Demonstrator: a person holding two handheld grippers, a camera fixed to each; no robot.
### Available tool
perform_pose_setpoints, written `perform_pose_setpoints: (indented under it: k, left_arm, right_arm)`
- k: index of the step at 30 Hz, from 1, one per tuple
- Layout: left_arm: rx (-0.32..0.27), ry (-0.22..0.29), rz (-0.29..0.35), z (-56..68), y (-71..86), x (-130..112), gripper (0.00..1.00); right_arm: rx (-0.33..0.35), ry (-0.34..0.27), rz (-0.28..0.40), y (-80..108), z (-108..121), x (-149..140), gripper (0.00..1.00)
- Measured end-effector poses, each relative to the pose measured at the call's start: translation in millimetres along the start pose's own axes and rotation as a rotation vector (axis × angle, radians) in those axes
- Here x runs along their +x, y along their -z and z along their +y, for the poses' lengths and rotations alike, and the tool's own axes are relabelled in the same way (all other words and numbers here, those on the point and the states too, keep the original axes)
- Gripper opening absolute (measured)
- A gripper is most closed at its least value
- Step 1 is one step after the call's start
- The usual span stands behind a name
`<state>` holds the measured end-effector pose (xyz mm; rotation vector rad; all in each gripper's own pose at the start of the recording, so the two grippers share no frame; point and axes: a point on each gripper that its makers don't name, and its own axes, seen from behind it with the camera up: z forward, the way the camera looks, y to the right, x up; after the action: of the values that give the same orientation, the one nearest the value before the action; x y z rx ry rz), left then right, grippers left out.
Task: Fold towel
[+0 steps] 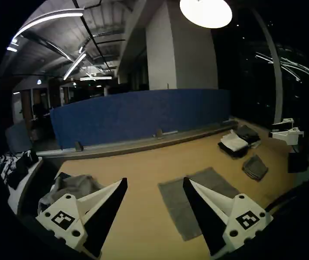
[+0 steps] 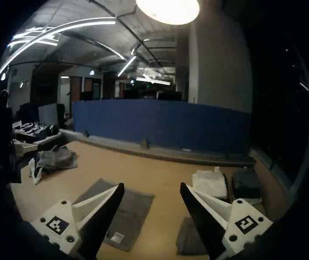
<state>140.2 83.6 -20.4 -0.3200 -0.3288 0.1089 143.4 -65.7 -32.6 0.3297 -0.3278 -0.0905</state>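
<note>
Two grippers, both released, fingers spread wide, nothing between them. The left gripper (image 1: 154, 180) hovers over the wooden table (image 1: 145, 162) with the flat grey towel (image 1: 175, 207) spread out just under and ahead of its right finger, which hides part of the cloth. In the right gripper view the right gripper (image 2: 151, 185) is above the same flat grey towel (image 2: 133, 207); its left finger overlaps the towel's near corner, and a small label shows by the towel's near edge. Neither gripper touches the towel. Clutter on the table: a crumpled grey cloth (image 1: 73, 184) at the left end, also seen in the right gripper view (image 2: 55, 159); a folded grey towel (image 1: 255, 167) right of the flat one, well apart from it, seen low by the right finger in the right gripper view (image 2: 189, 236); behind that, a white folded stack (image 2: 209, 182) next to a dark folded stack (image 2: 245, 180). The right gripper also shows at the far right of the left gripper view (image 1: 286, 132), over the table's right end. A blue partition (image 1: 141, 115) runs along the table's far edge, a round ceiling lamp (image 1: 206, 11) overhead. Room is dim, fine detail is hard to tell.
</note>
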Motion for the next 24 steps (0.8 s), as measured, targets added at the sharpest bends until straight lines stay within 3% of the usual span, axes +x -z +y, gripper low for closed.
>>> perform_pose_setpoints:
  k: [3, 6, 15, 24]
  left_arm:
    - [-0.07, 0.001, -0.063, 13.0, -0.2, -10, 0.95]
    - [-0.108, 0.006, -0.1, 19.4, 0.2, -14, 0.95]
    - [-0.141, -0.022, -0.151, 25.5, -4.2, -33, 0.95]
    - [-0.174, -0.056, -0.202, 38.6, -14.3, -72, 0.95]
  right_arm:
    - [0.059, 0.022, -0.094, 0.5, -11, -18, 1.0]
    - [0.086, 0.05, -0.146, 1.7, -15, -28, 1.0]
    - [0.131, 0.095, -0.19, 0.1, -25, -37, 1.0]
    - [0.143, 0.109, -0.242, -12.5, -32, -70, 1.0]
